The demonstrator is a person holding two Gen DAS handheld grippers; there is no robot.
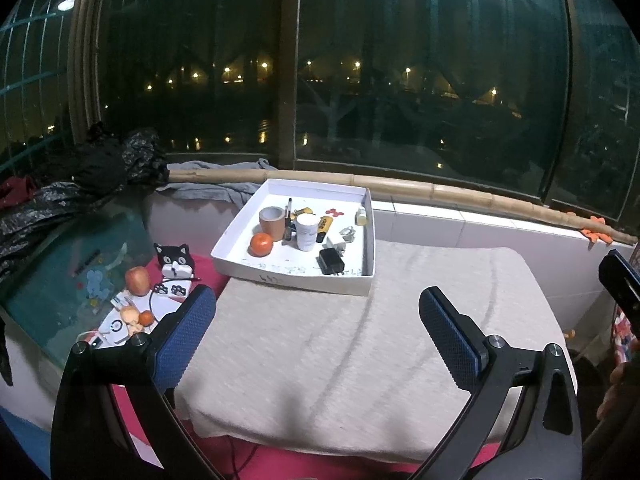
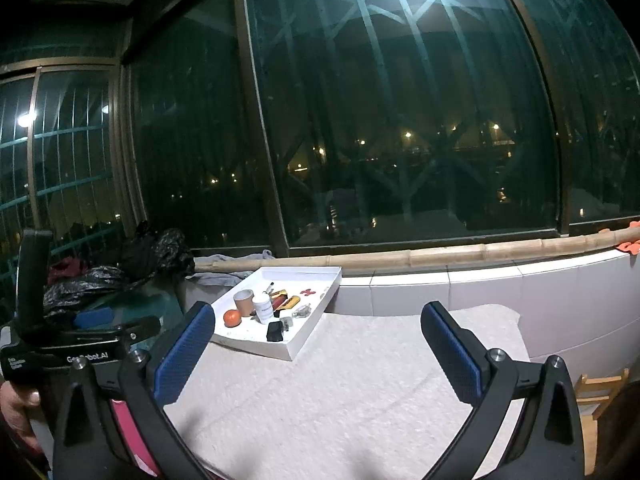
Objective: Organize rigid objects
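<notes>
A white tray sits at the far side of a beige towel-covered surface. In it are an orange, a tan tape roll, a white bottle, a black charger, a yellow item and small bits. The tray also shows in the right wrist view. My left gripper is open and empty, hovering before the tray. My right gripper is open and empty, further back; the left gripper body is at its left.
Left of the towel lie a cat-shaped holder, an apple, small fruit and cables on a pink cloth. A bamboo pole runs along the tiled sill under dark windows. Black bags pile at far left.
</notes>
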